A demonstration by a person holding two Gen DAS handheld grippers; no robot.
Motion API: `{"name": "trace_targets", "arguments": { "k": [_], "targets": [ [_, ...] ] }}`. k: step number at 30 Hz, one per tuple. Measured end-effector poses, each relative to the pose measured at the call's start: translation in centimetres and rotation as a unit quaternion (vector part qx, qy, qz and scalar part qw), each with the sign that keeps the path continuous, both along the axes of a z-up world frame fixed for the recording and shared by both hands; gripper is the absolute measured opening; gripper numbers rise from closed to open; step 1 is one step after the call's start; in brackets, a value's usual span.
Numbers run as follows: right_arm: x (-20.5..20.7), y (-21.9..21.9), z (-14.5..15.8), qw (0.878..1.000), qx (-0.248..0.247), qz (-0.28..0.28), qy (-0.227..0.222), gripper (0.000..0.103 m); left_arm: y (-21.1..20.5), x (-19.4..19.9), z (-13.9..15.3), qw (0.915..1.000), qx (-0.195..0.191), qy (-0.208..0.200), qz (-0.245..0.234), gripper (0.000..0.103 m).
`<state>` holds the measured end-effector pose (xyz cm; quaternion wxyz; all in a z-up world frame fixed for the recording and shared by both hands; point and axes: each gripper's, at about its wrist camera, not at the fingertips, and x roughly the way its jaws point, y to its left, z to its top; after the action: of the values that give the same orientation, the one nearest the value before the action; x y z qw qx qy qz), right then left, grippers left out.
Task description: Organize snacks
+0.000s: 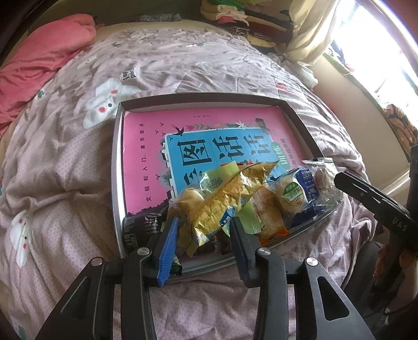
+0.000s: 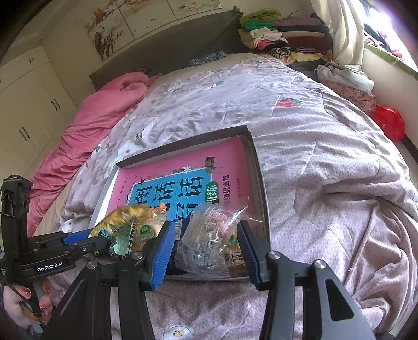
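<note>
- The snacks sit heaped at the near end of a shallow grey tray [image 1: 118, 167] on the bed; under them lies a pink book [image 1: 146, 146] that covers most of the tray floor.
- The left gripper [image 1: 205, 230] is spread around a crumpled gold packet [image 1: 230, 193]; its blue pads flank the wrapper, but I cannot tell whether they press it yet.
- The right gripper [image 2: 206, 243] is likewise spread, with a clear bag of sweets [image 2: 209, 235] between its fingers, apparently not yet squeezed.
- Judging by this, the step in hand is picking single packets out of the heap, one per hand, to lay them out in order.
- The next move calls for closing gently on each wrapper, since foil and thin plastic crumple and slip, then lifting clear so neighbouring packets do not drag along.
- The far half of the tray, over the book, looks like the free space for sorting.
- The left view alone shows the round cake in a blue wrapper [image 1: 295, 193] and the orange packet [image 1: 269, 217] to the right of the gold one.
- The right view alone shows the wardrobe [image 2: 28, 109], the wall paintings [image 2: 135, 18], the folded clothes [image 2: 274, 31] at the far end and a red bag [image 2: 389, 123] on the right.
</note>
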<state>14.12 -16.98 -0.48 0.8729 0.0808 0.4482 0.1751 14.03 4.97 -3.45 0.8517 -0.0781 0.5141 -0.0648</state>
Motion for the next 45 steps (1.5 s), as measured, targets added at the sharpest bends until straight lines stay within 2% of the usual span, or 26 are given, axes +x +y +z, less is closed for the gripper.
{"name": "trace_targets", "arguments": {
  "k": [6, 10, 13, 15, 17, 30, 39, 45],
  "targets": [
    [-0.1, 0.3, 0.1, 1.0, 0.001, 0.003, -0.003, 0.049, -0.3, -0.3, 0.5, 0.9999, -0.003, -0.011, -0.009, 0.05],
    [-0.3, 0.3, 0.3, 1.0, -0.002, 0.003, -0.008, 0.049, -0.3, -0.4, 0.9, 0.9998, -0.002, -0.018, -0.009, 0.061],
    [-0.4, 0.2, 0.5, 1.0, -0.003, 0.0, -0.014, 0.049, -0.4, -0.5, 1.3, 0.9997, 0.0, -0.023, -0.009, 0.062],
    [-0.5, 0.1, 0.8, 1.0, -0.005, -0.002, -0.018, 0.051, -0.3, -0.6, 1.5, 0.9996, 0.001, -0.027, -0.009, 0.064],
    [-0.5, 0.0, 1.0, 1.0, -0.005, -0.005, -0.022, 0.054, -0.3, -0.7, 1.8, 0.9995, 0.0, -0.032, -0.008, 0.07],
    [-1.4, 0.0, 2.7, 0.998, -0.018, -0.008, -0.057, 0.059, -0.4, -1.7, 3.3, 0.9985, 0.007, -0.054, -0.002, 0.077],
    [-2.6, 0.2, 4.3, 0.995, -0.032, -0.008, -0.095, 0.075, 0.1, -2.8, 4.2, 0.9974, -0.001, -0.069, 0.021, 0.078],
    [-3.5, 0.5, 5.4, 0.992, -0.042, -0.004, -0.121, 0.092, 0.3, -3.5, 4.6, 0.9967, 0.003, -0.076, 0.029, 0.079]
  ]
}}
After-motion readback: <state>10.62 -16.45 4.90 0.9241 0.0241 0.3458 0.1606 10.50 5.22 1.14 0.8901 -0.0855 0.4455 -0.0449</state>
